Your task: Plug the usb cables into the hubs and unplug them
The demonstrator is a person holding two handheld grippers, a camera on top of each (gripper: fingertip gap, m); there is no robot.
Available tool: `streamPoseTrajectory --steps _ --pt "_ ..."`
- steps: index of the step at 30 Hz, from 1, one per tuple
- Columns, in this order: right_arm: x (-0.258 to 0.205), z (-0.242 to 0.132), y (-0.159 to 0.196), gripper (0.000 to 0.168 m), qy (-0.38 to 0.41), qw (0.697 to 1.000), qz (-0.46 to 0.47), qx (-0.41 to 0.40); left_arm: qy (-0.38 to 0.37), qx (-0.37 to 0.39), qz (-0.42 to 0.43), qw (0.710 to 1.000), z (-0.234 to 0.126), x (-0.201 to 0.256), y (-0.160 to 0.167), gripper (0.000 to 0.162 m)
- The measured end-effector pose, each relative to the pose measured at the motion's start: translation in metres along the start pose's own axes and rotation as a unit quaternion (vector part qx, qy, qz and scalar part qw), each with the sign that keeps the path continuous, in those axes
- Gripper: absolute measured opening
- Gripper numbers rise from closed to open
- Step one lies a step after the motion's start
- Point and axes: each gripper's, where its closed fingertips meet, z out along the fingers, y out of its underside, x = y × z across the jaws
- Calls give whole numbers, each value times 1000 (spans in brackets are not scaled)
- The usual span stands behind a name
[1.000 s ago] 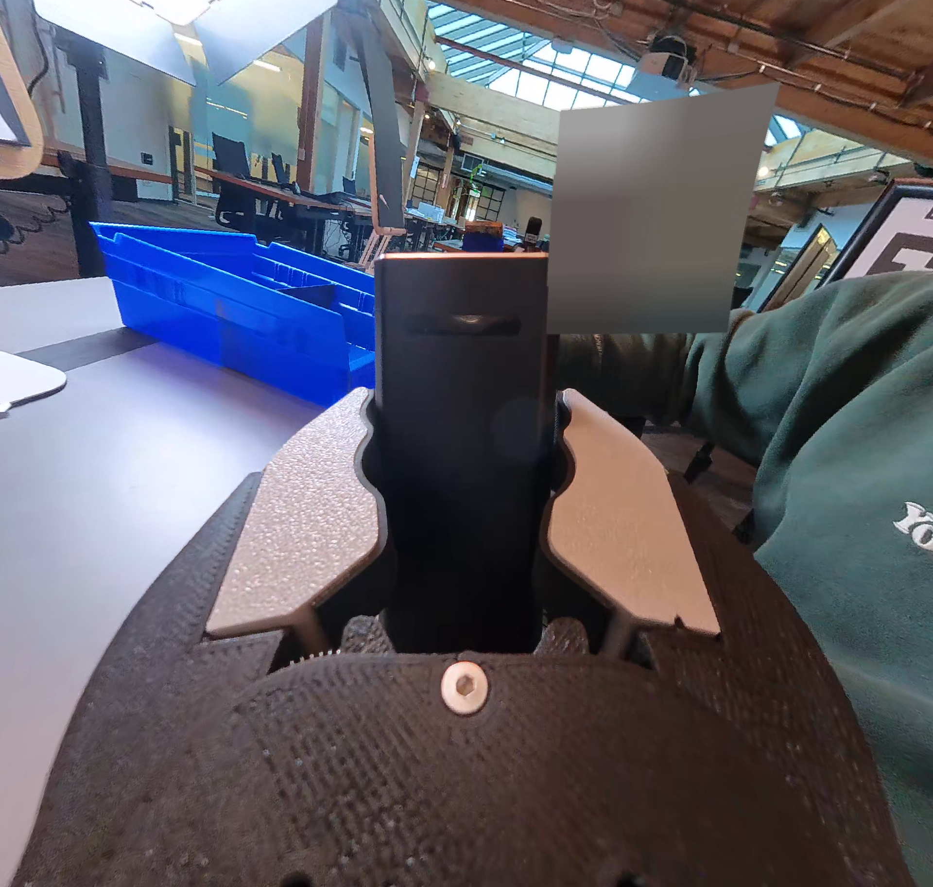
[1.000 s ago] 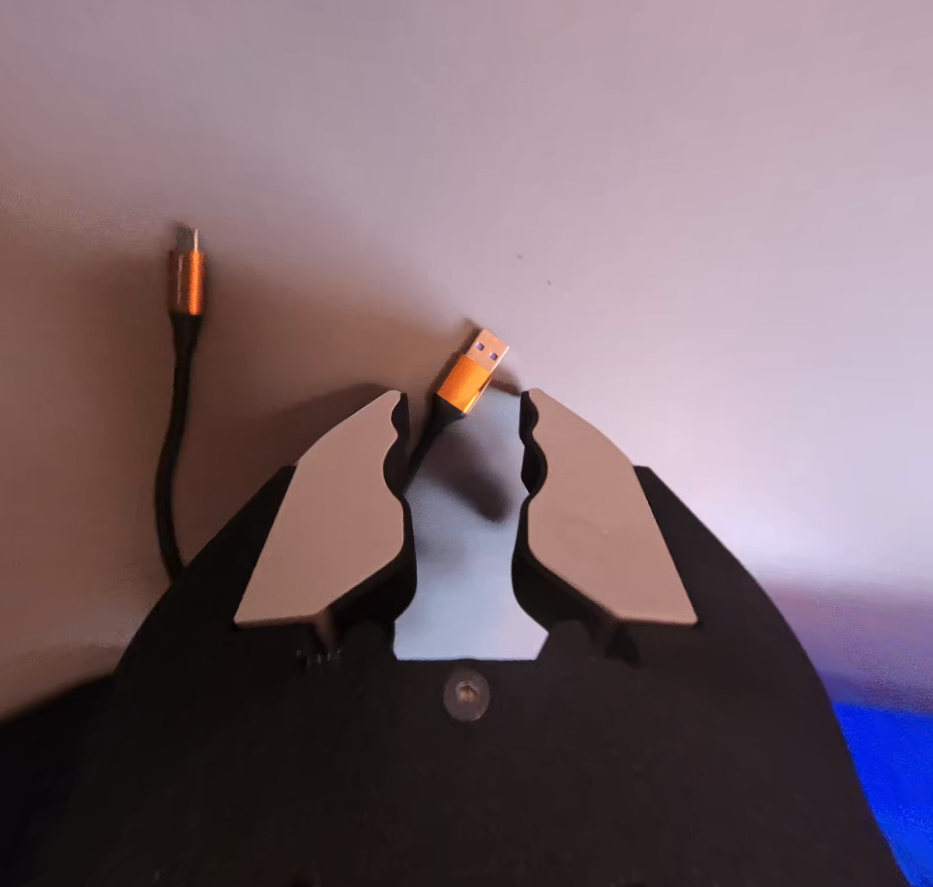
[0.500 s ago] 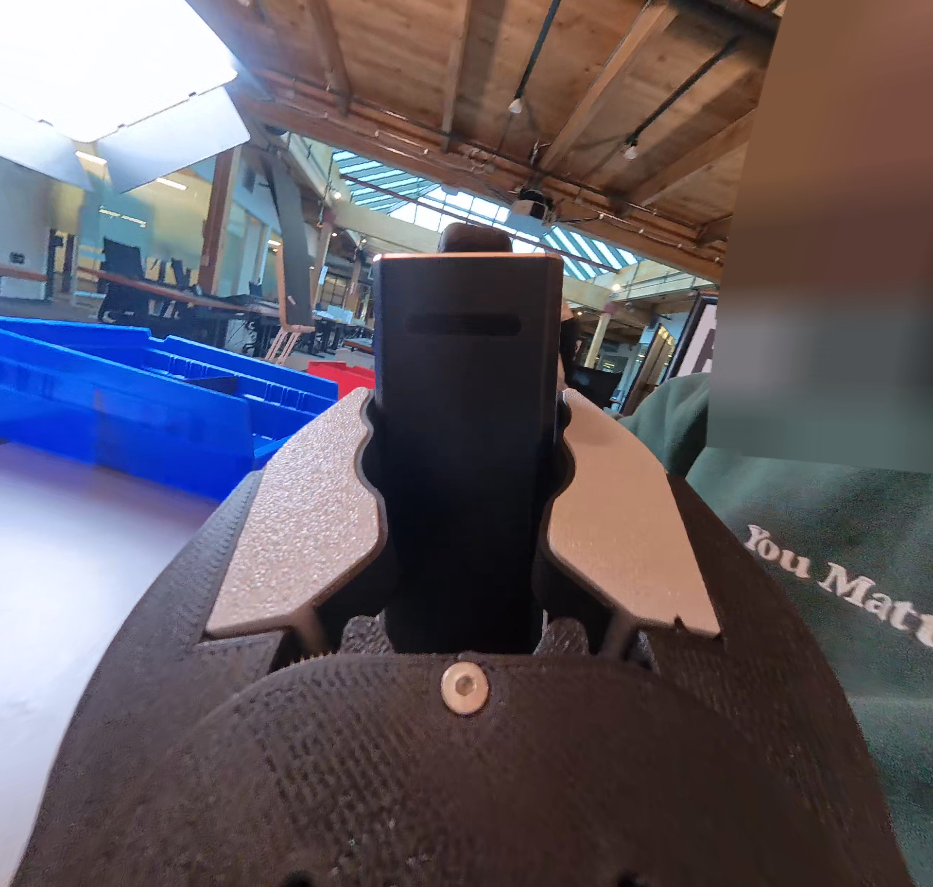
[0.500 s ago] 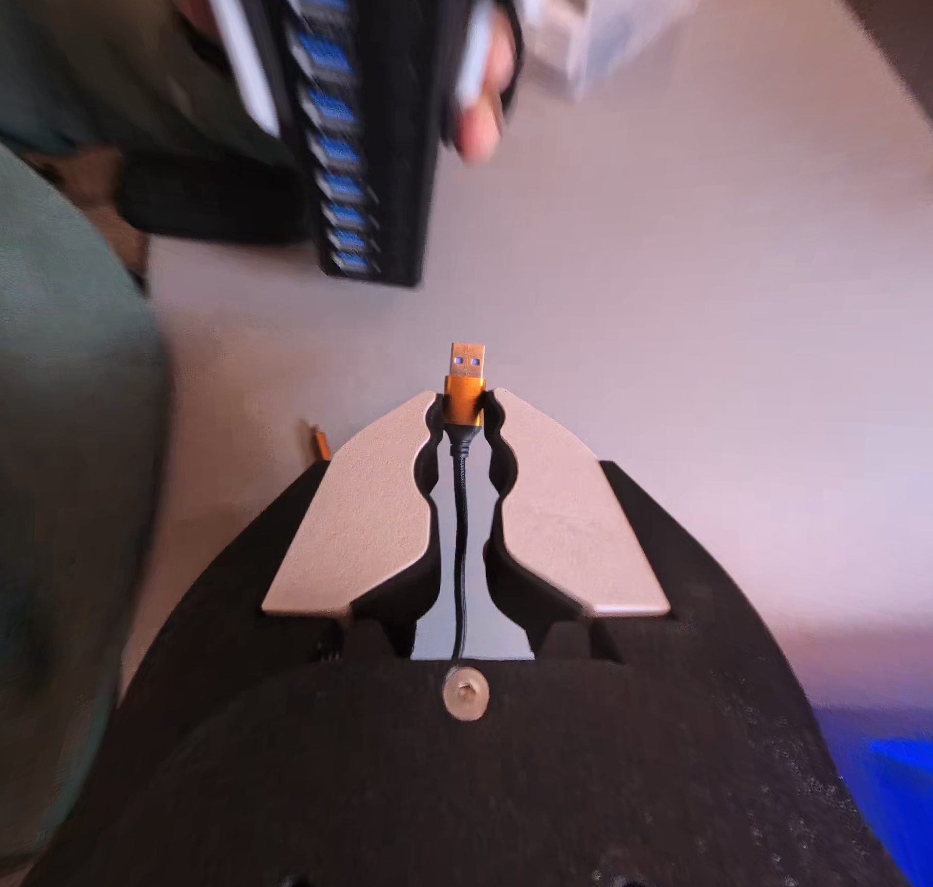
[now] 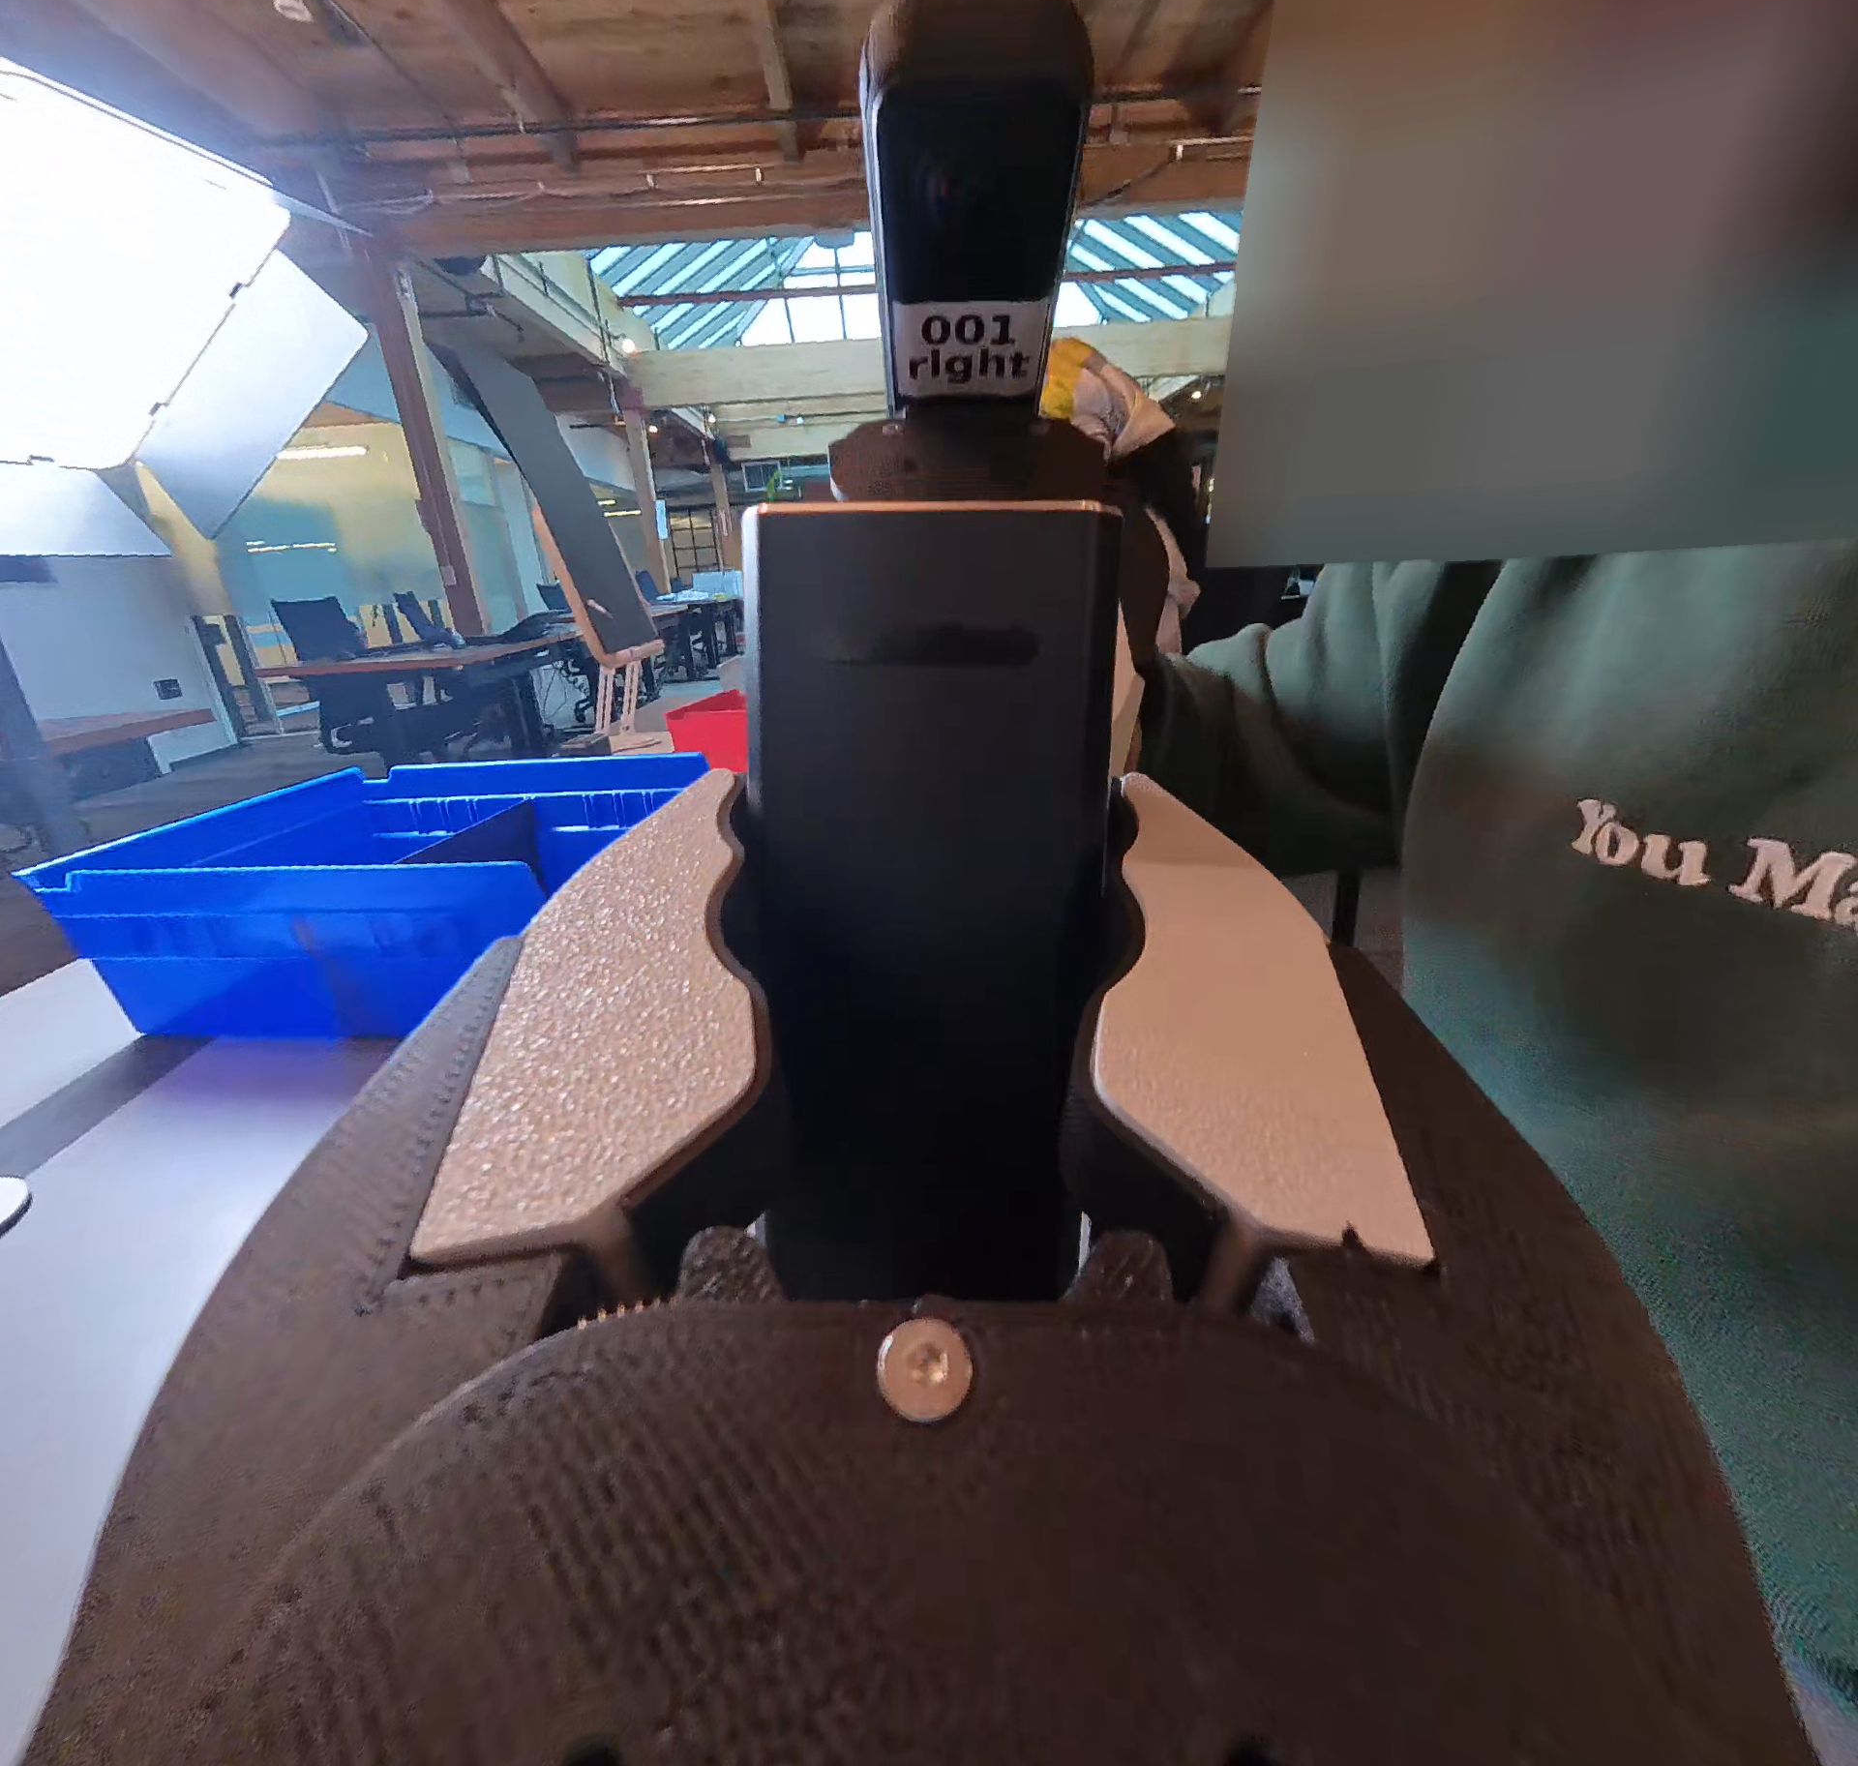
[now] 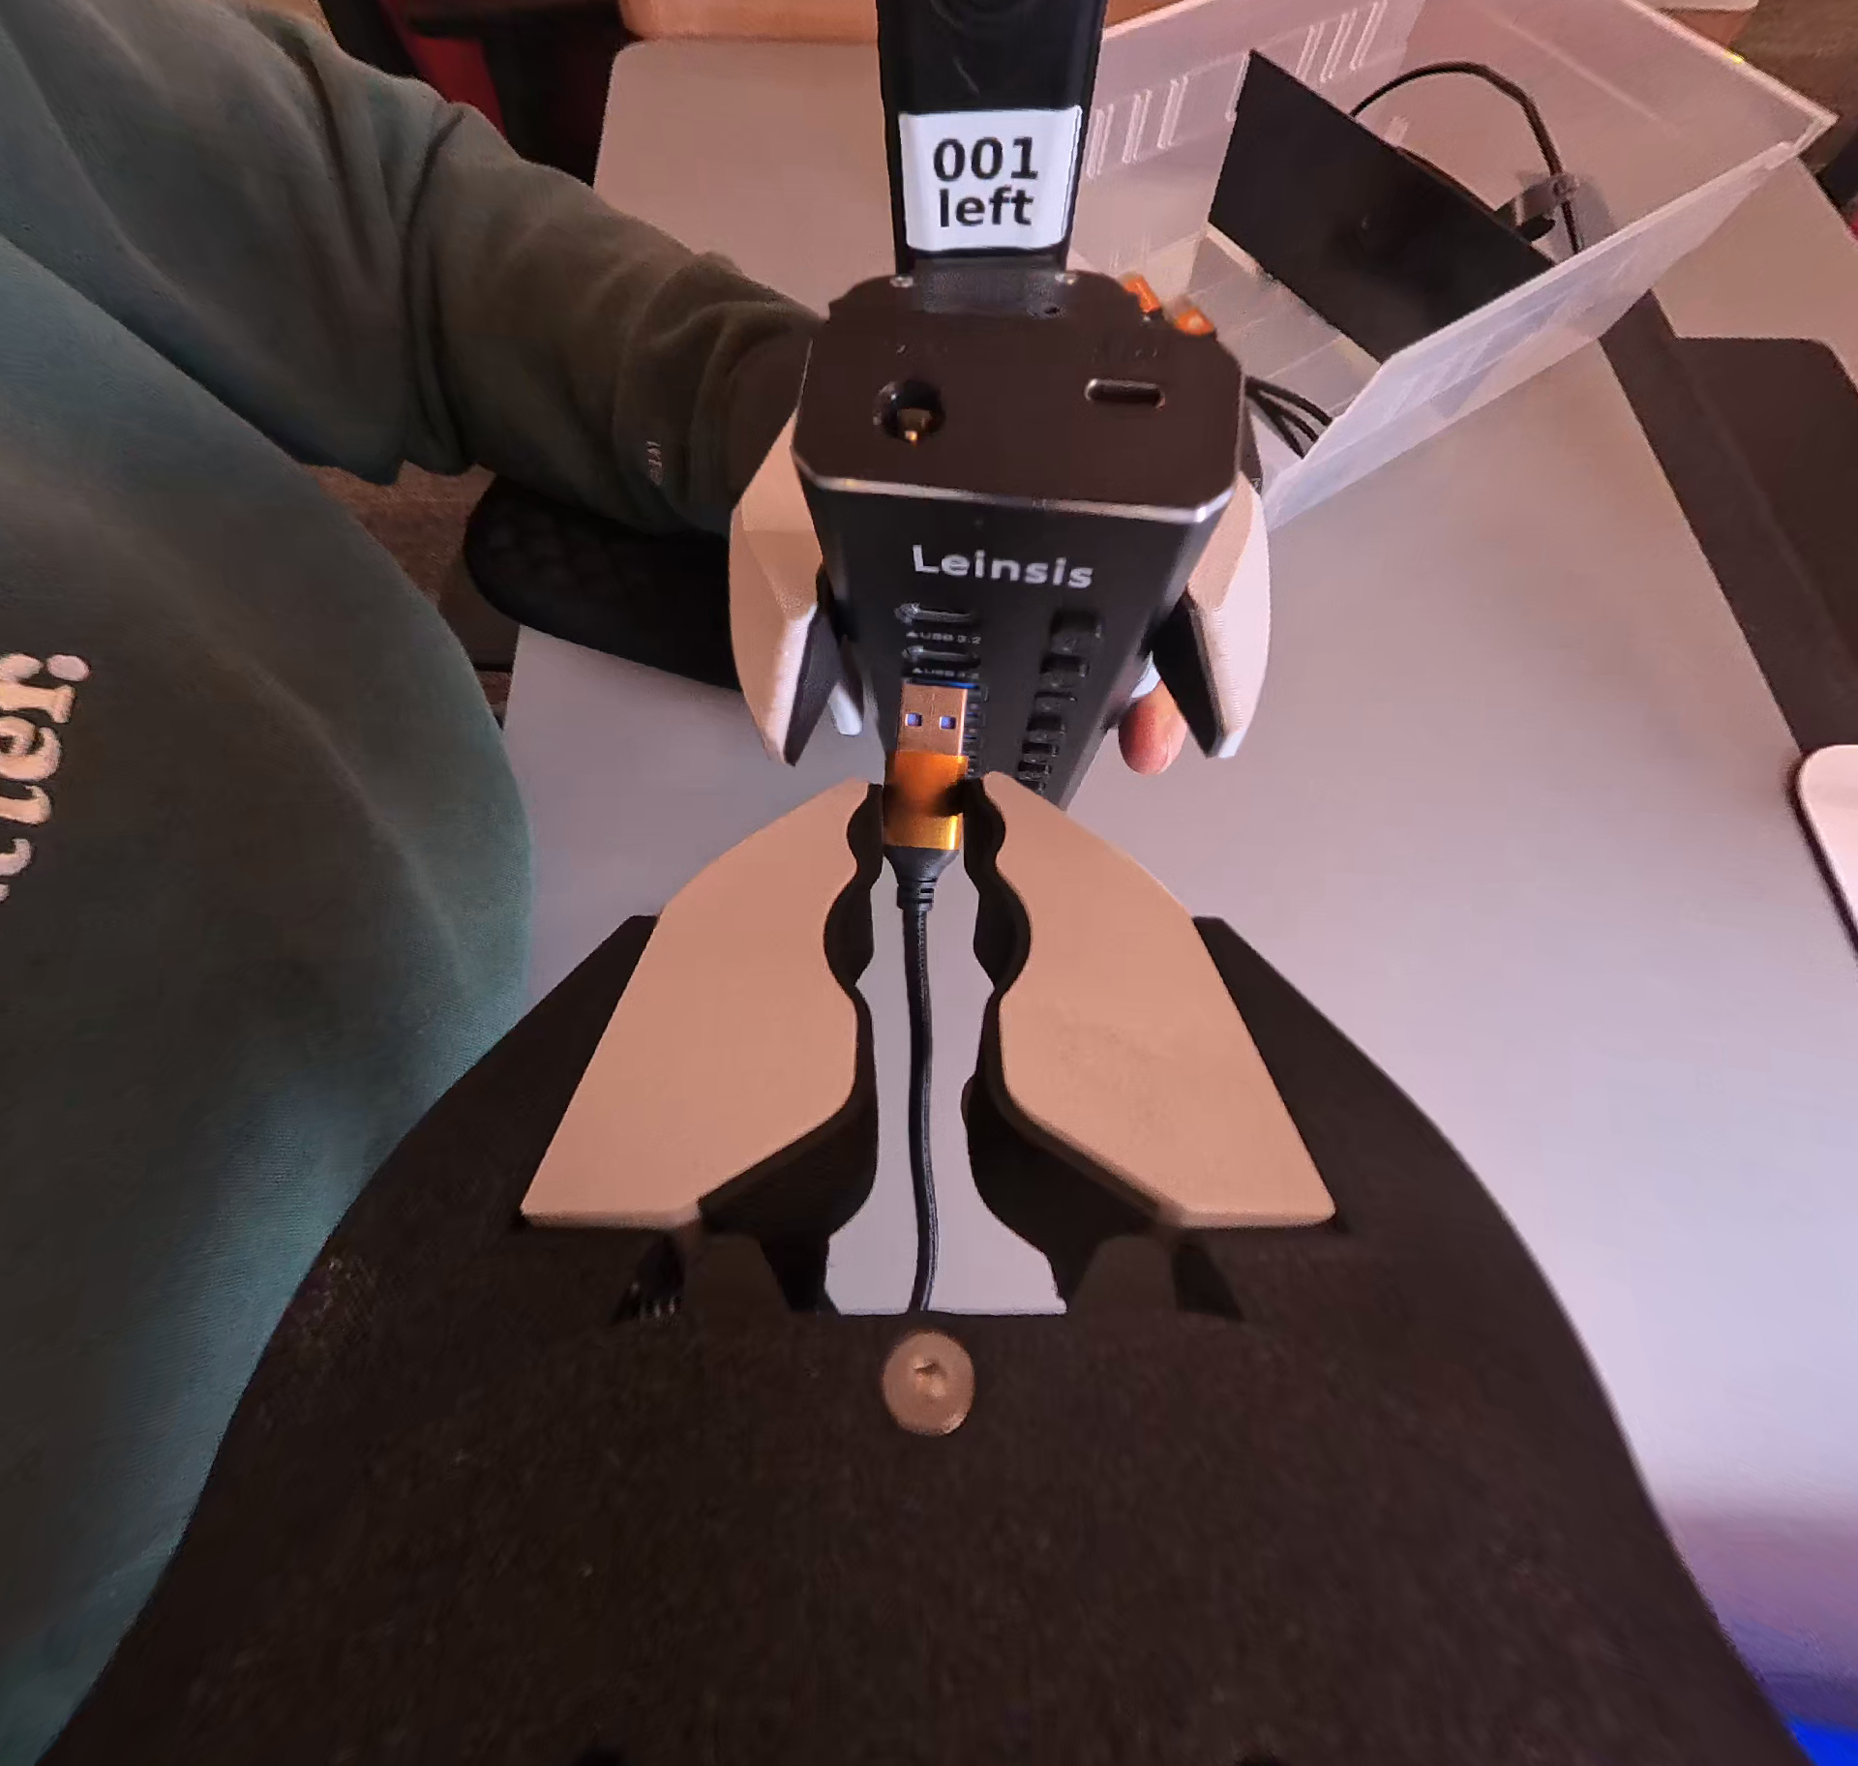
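My left gripper is shut on a black USB hub and holds it upright in the air, its plain back toward the camera. In the right wrist view the hub shows its port side, clamped between the left gripper's pale fingers. My right gripper is shut on the orange USB-A plug of a black braided cable. The plug's metal tip is at a blue port on the hub's face; how deep it sits I cannot tell. The right gripper's camera stalk rises behind the hub.
A blue bin and a red bin stand on the grey table. A clear plastic box with a black device and cable stands behind the hub. The person's green sleeve and torso fill the left. Both grippers' tips are close together, under 4 cm apart.
My right gripper closed on the orange plug, lifted it from the table and brought it up to the hub's ports. My left gripper tilted the hub upward and nearer the right gripper.
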Motion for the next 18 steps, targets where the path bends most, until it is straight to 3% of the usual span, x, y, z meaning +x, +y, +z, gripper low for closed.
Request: streamPoseTrajectory --steps 6,18 --pt "2 4 9 16 11 999 -13 -44 -7 -49 43 998 2 1 10 67" --pt "5 12 25 16 7 994 -10 -108 -12 -121 48 991 1 -1 29 67"
